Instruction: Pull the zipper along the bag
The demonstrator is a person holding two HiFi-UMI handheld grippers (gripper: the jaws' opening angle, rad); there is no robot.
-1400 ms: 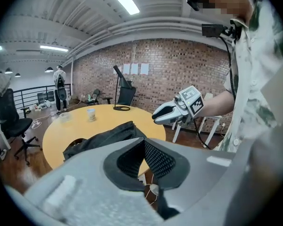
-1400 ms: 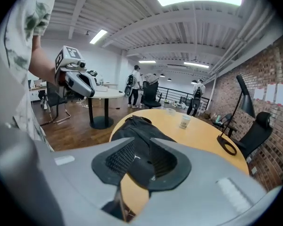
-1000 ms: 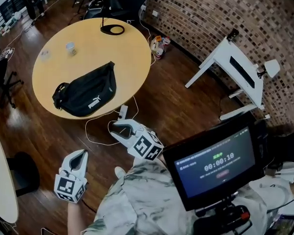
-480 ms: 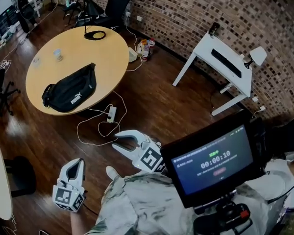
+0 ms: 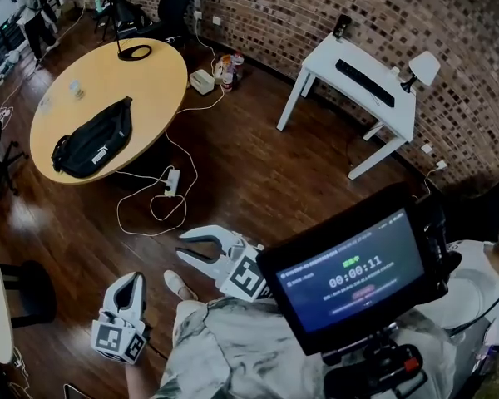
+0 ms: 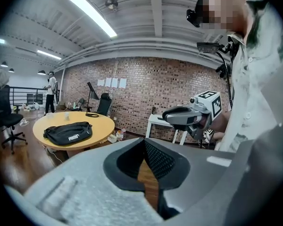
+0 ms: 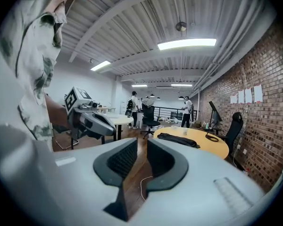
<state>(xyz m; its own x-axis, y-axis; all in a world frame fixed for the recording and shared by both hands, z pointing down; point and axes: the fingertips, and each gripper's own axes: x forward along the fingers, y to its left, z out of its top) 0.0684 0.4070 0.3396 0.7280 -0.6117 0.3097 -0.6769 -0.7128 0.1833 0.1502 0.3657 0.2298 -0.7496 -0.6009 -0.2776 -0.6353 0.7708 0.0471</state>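
Observation:
A black waist bag point(image 5: 91, 138) lies on the round wooden table point(image 5: 150, 81) far off at the upper left. In the left gripper view the bag point(image 6: 68, 132) is small and distant, as it is in the right gripper view, where the bag point(image 7: 177, 139) lies across the table. Both grippers hang low beside the person's body over the wood floor, far from the bag. My left gripper point(image 5: 133, 281) has its tips together with nothing between them. My right gripper point(image 5: 181, 246) holds a narrow gap at its tips and grips nothing.
A white power strip with a looping cable point(image 5: 170, 181) lies on the floor below the table. A white desk point(image 5: 358, 73) stands by the brick wall. A black lamp base point(image 5: 135, 52) and a small cup point(image 5: 76, 90) sit on the table. A monitor point(image 5: 349, 268) hangs in front of the person.
The table and bag have slid toward the upper left and look smaller, so the view has backed away from them. Both grippers stay low by the body, jaws unchanged.

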